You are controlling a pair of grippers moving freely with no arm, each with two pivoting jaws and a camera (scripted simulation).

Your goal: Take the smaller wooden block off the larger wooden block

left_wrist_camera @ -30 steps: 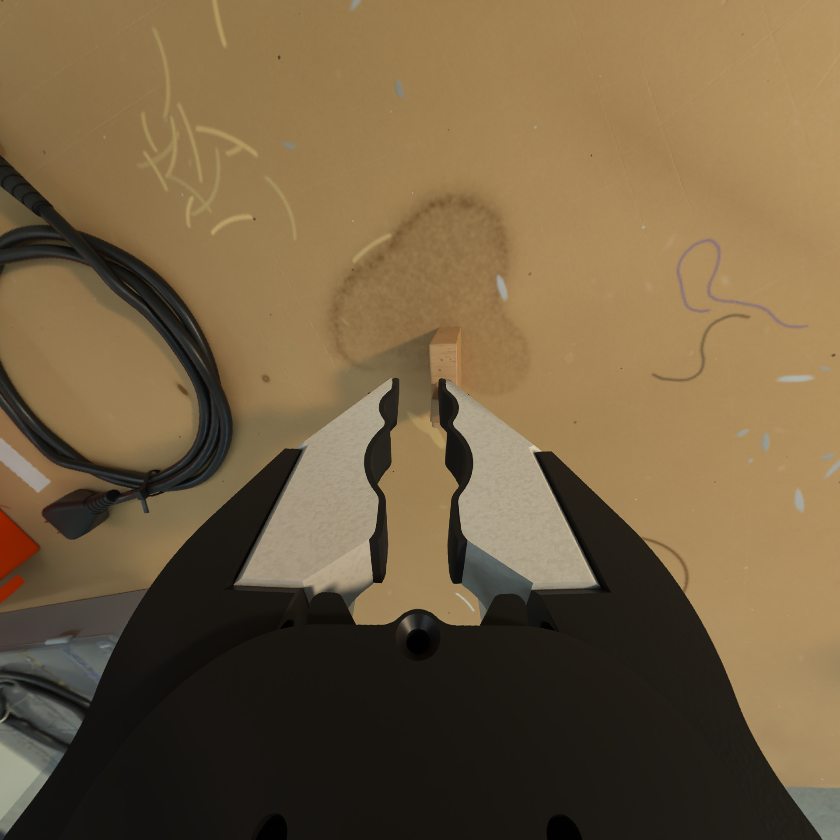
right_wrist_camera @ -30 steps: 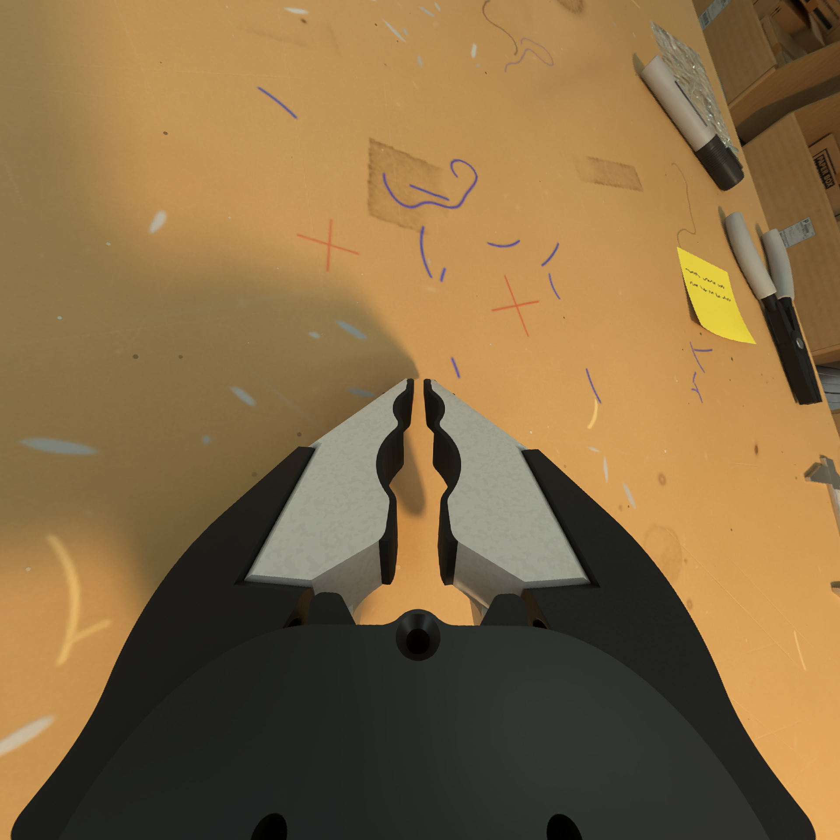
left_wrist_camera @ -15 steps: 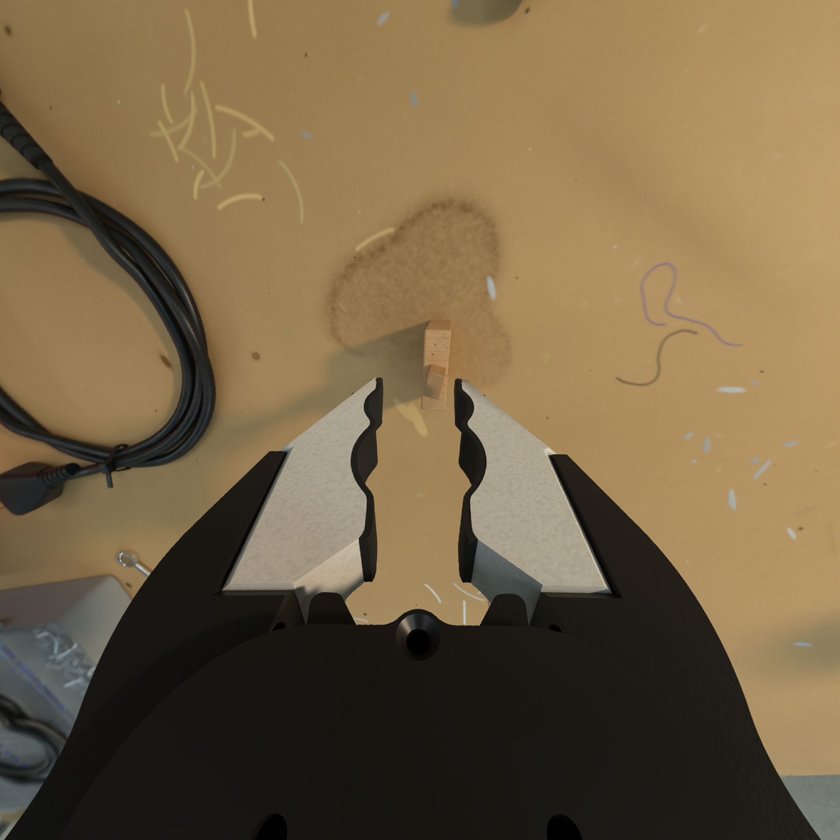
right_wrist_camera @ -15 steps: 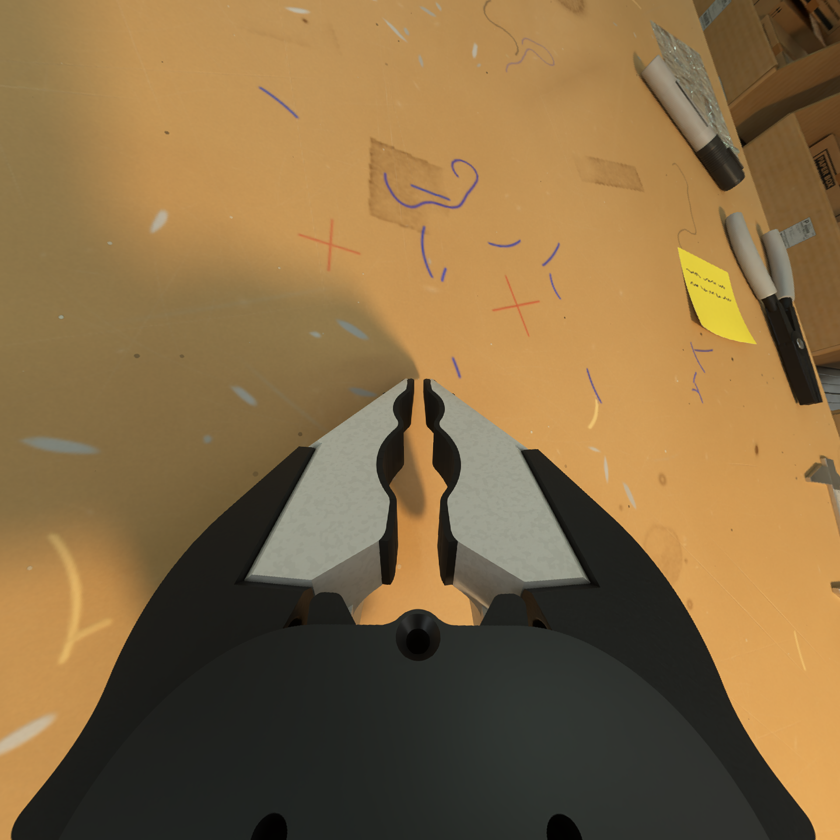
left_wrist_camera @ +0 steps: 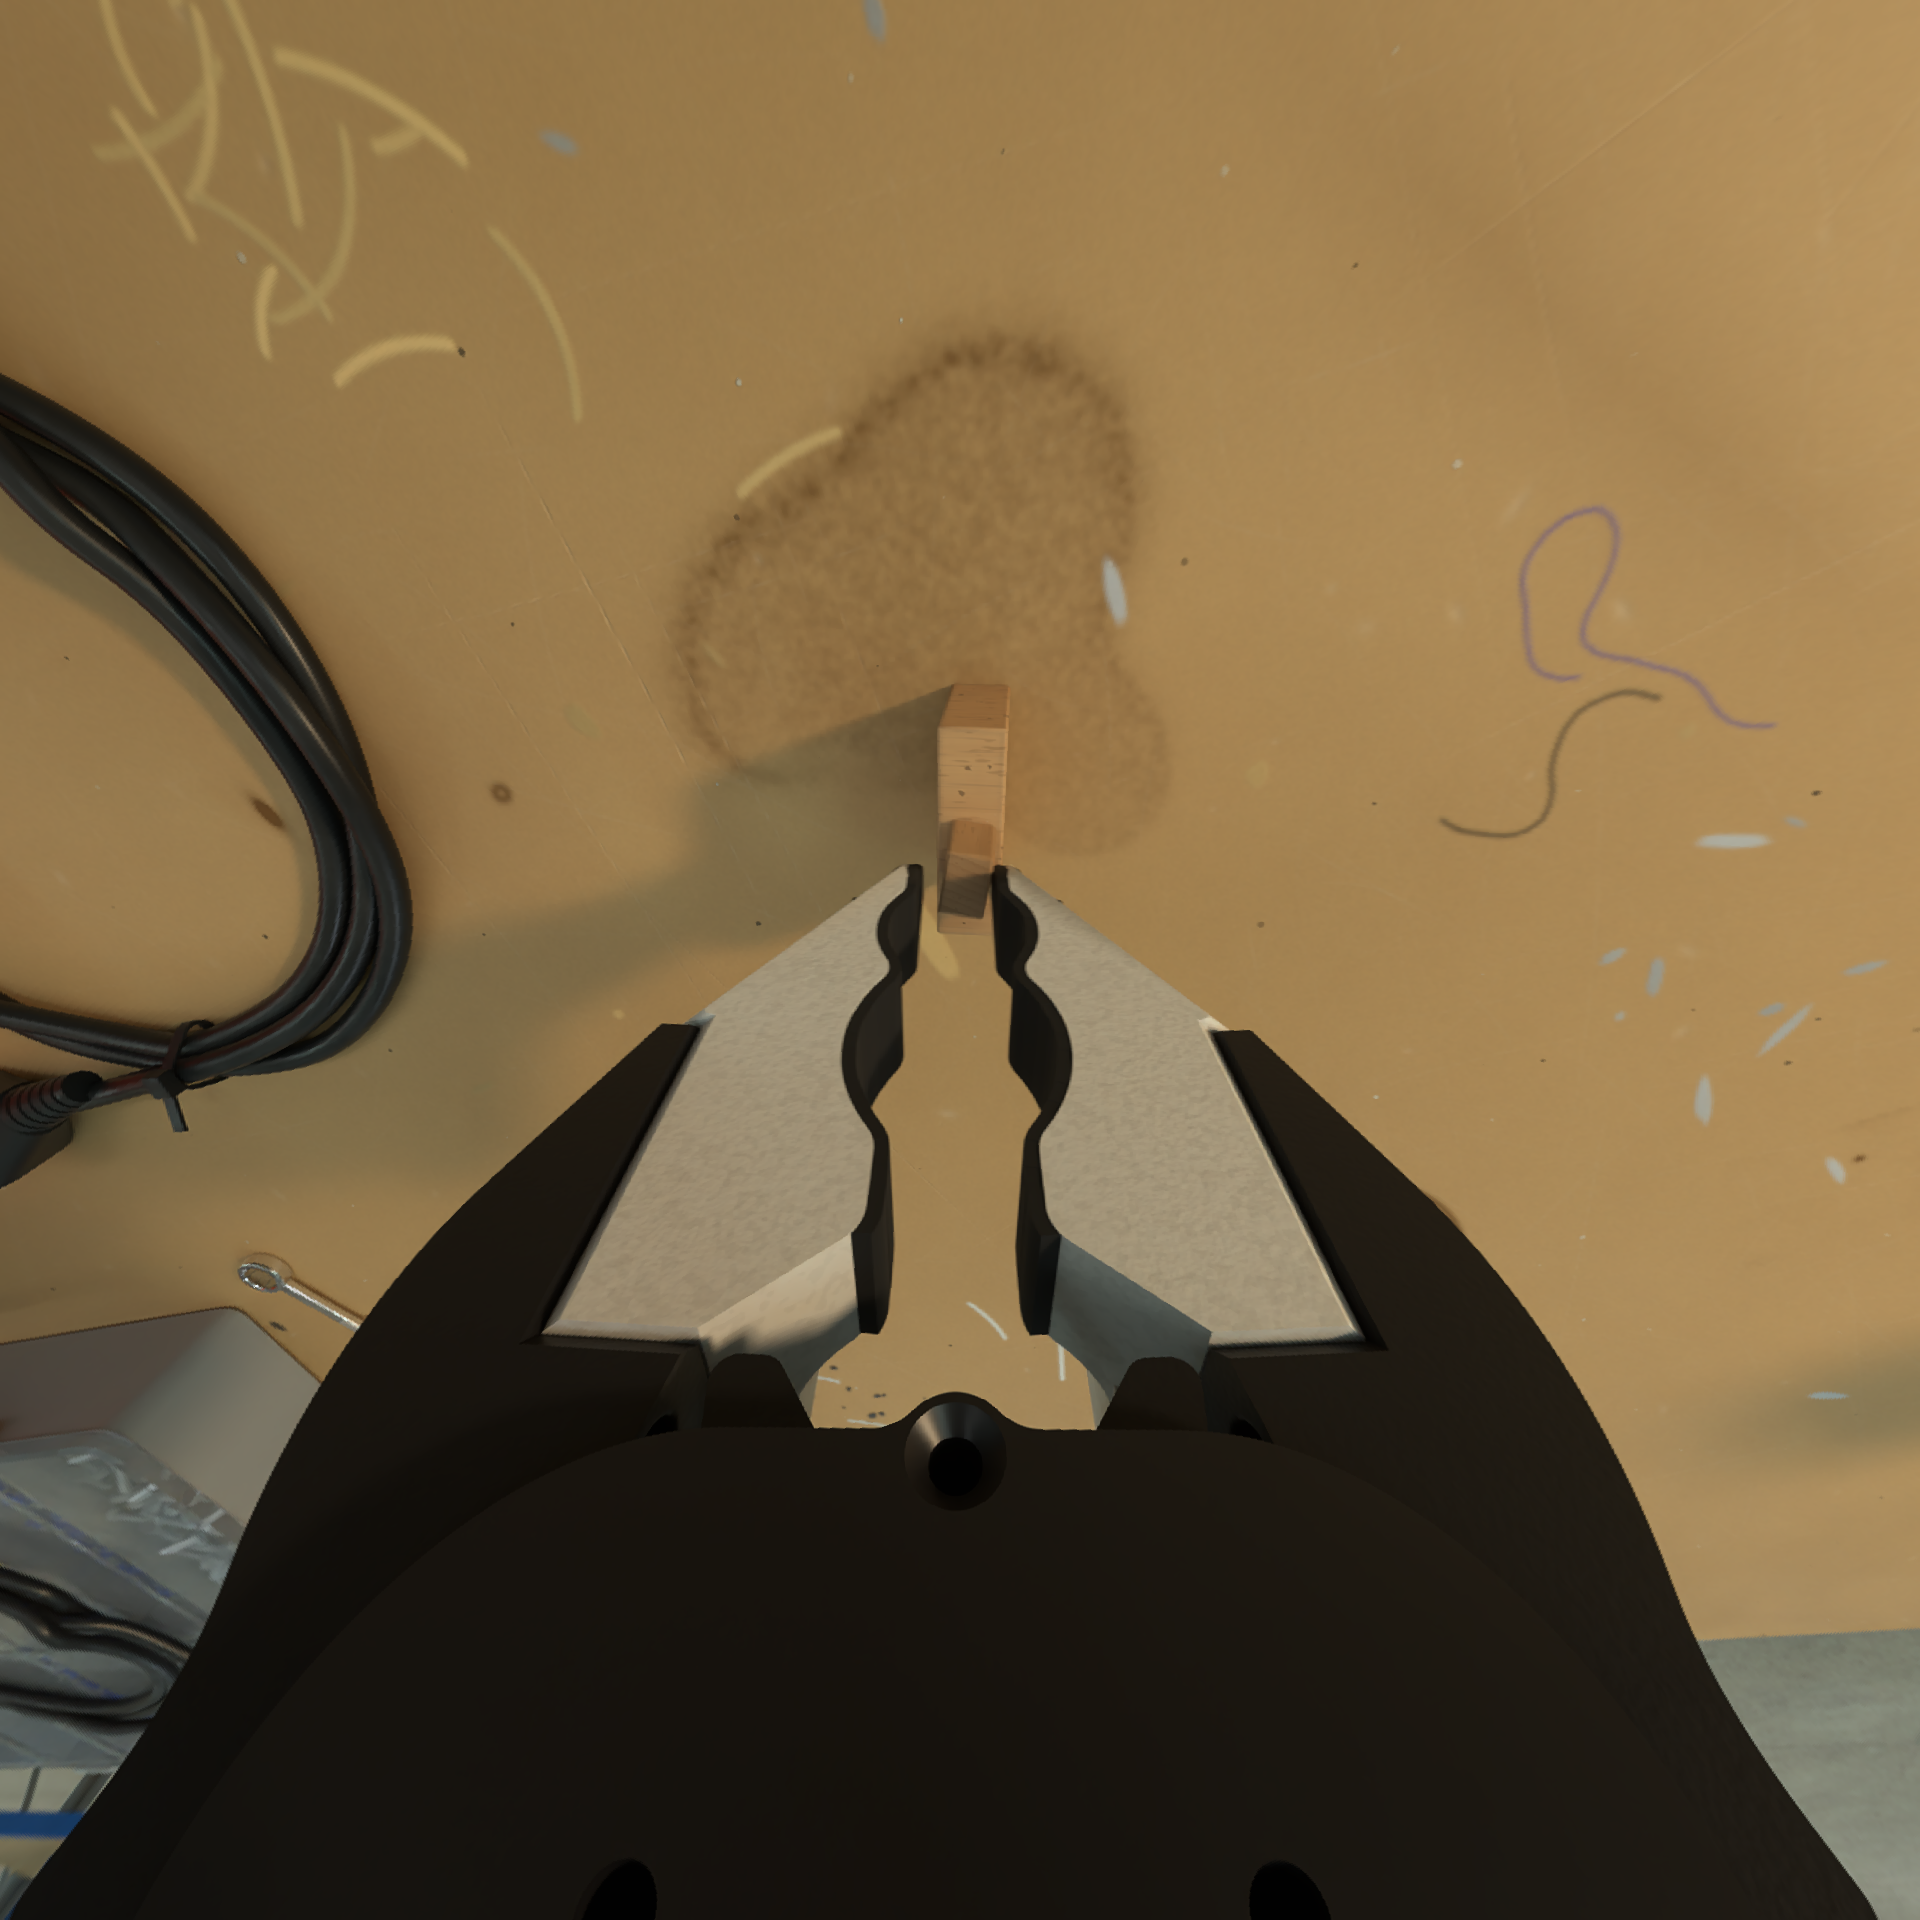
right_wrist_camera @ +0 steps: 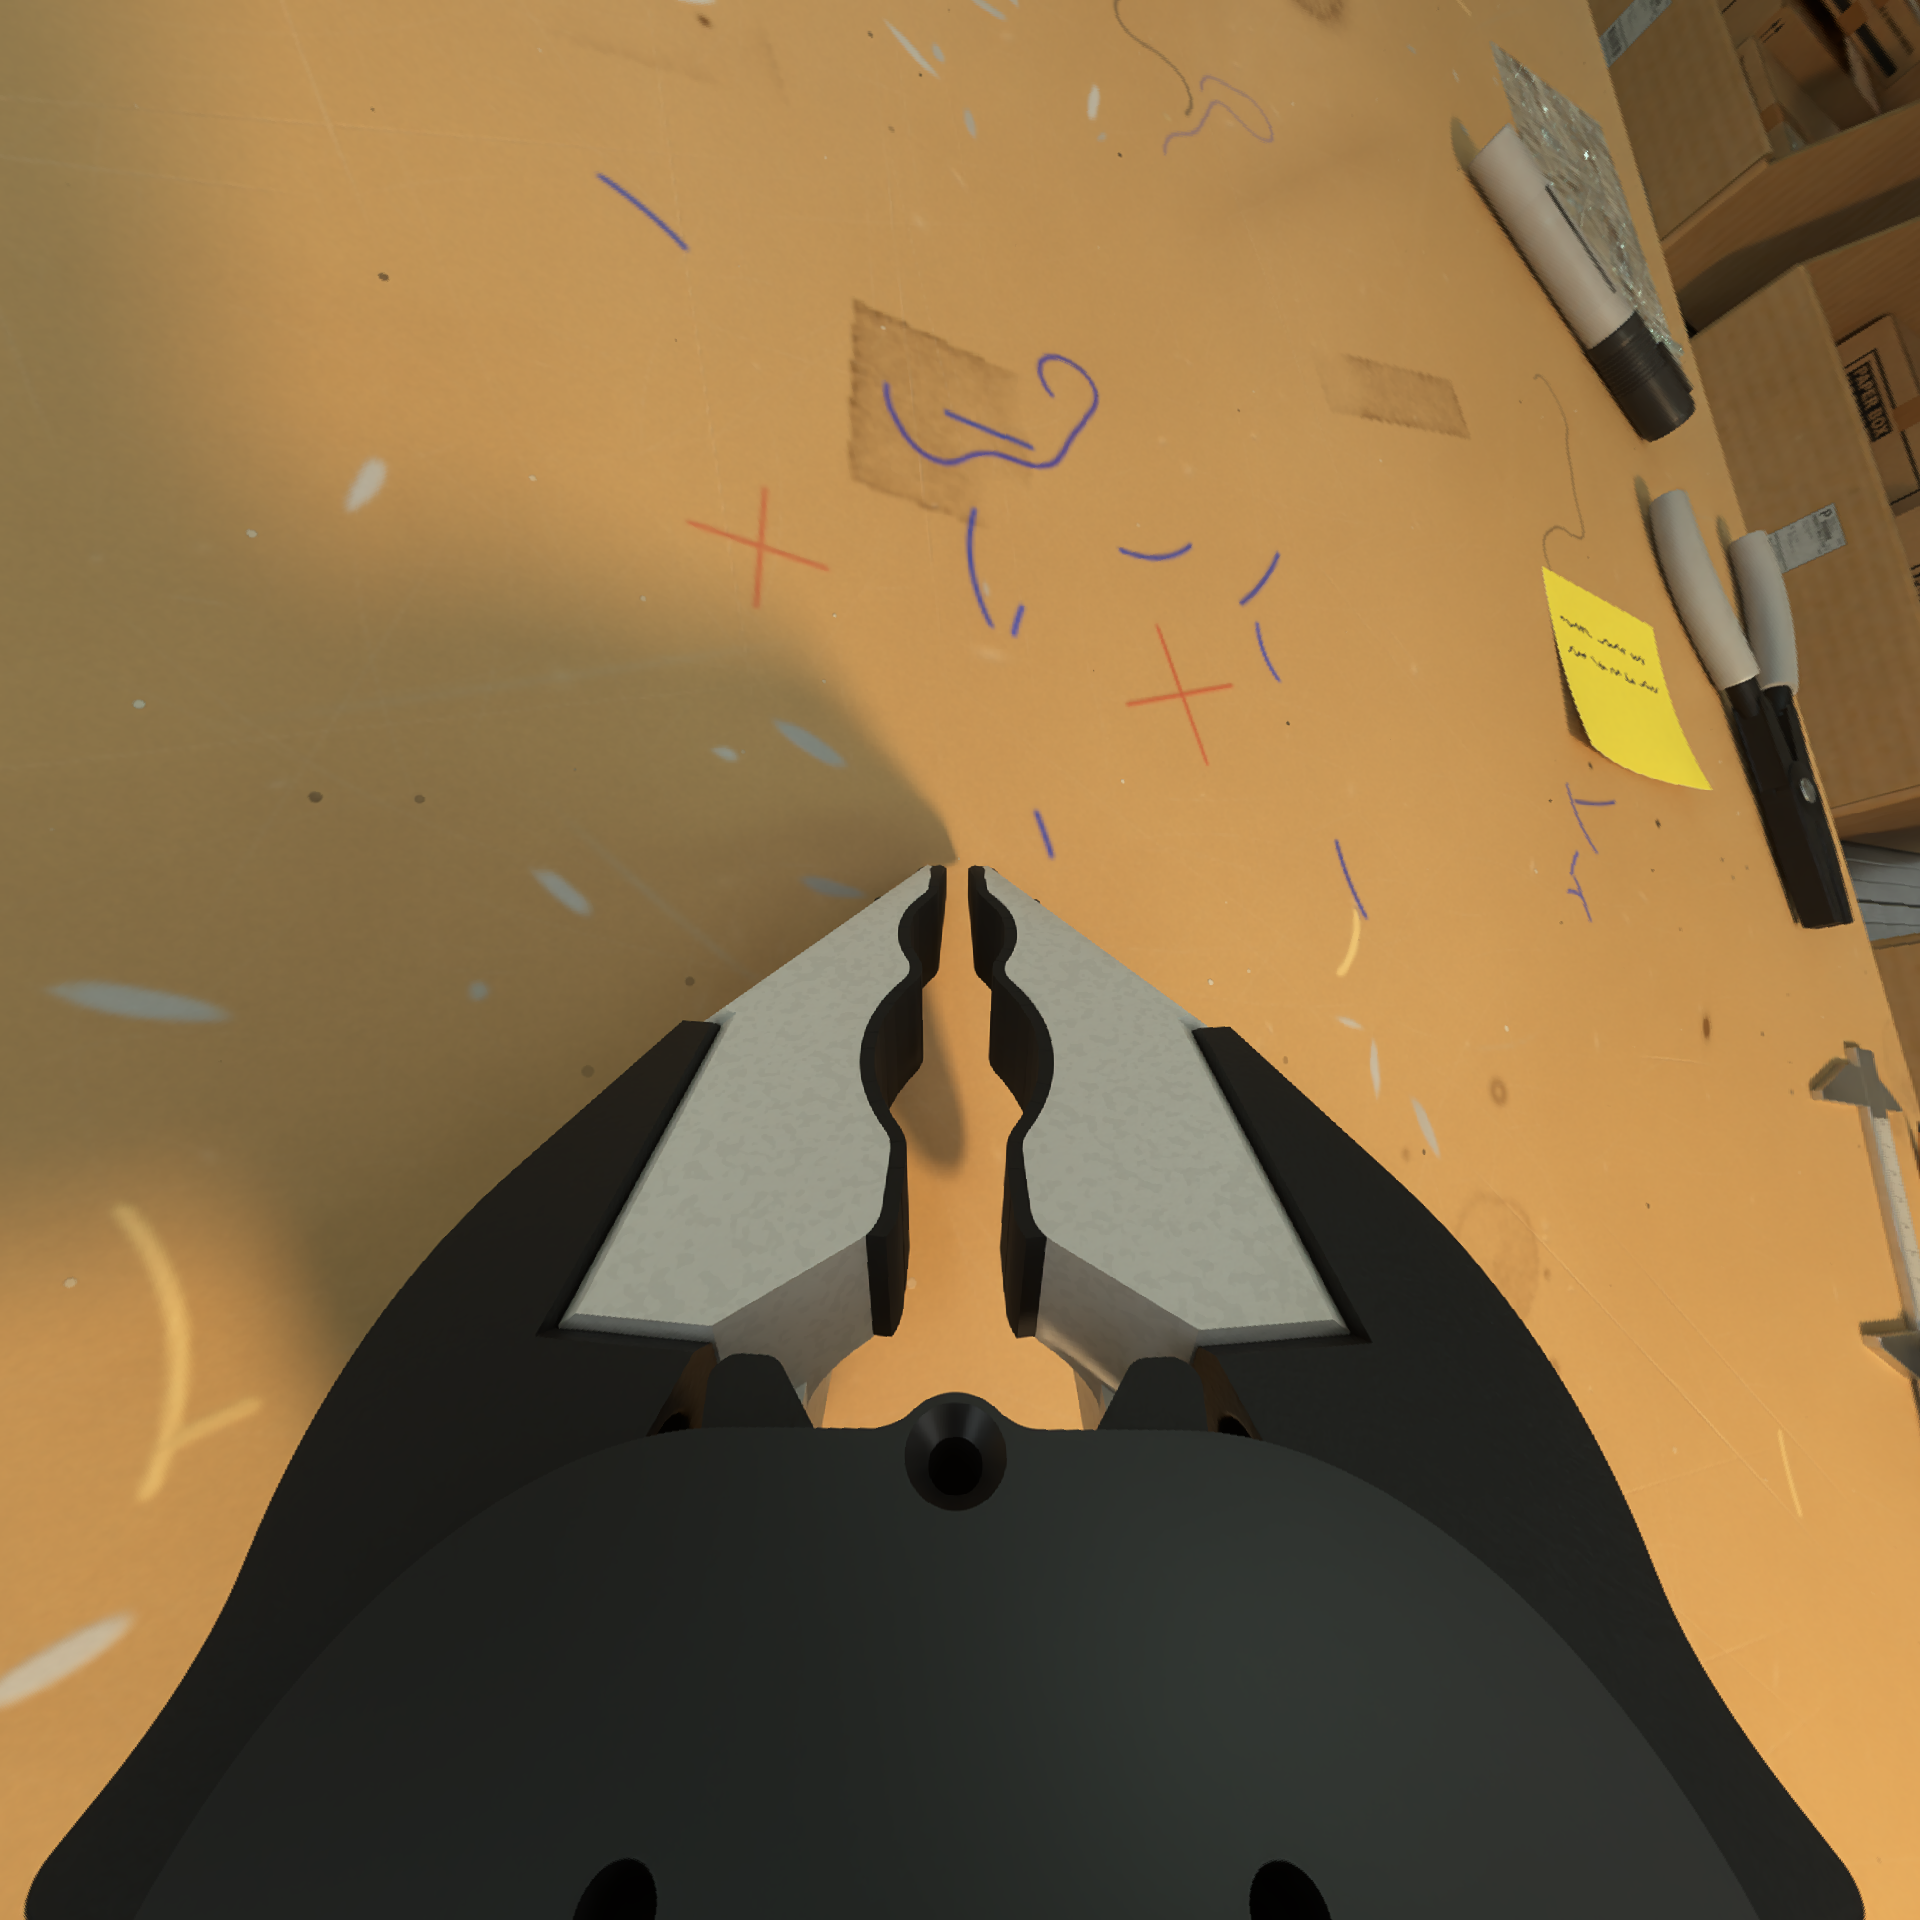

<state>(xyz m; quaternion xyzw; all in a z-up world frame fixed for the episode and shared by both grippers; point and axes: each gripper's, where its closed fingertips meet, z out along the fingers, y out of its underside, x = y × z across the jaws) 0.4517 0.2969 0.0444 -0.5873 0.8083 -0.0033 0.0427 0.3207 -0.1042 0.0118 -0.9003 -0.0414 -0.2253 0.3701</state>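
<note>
In the left wrist view the larger wooden block (left_wrist_camera: 974, 764) stands on the tan table over a dark sawdust patch. The smaller wooden block (left_wrist_camera: 963, 883) sits at its near end, dark with shadow. My left gripper (left_wrist_camera: 956, 883) has its fingertips on either side of the smaller block, and the jaws stand narrow and closed onto it. My right gripper (right_wrist_camera: 956, 878) is shut and empty above bare table with pen marks. Neither block shows in the right wrist view.
A coiled black cable (left_wrist_camera: 260, 727) lies to the left, with a small eye screw (left_wrist_camera: 281, 1283) and a grey box (left_wrist_camera: 156, 1382) at the lower left. In the right wrist view a yellow note (right_wrist_camera: 1621, 686), handled tools (right_wrist_camera: 1756, 707) and cardboard boxes (right_wrist_camera: 1849, 416) line the right edge.
The left jaws stood wide half a second ago and have now narrowed onto the smaller block, with the tips moved forward around it. The right gripper has not moved.
</note>
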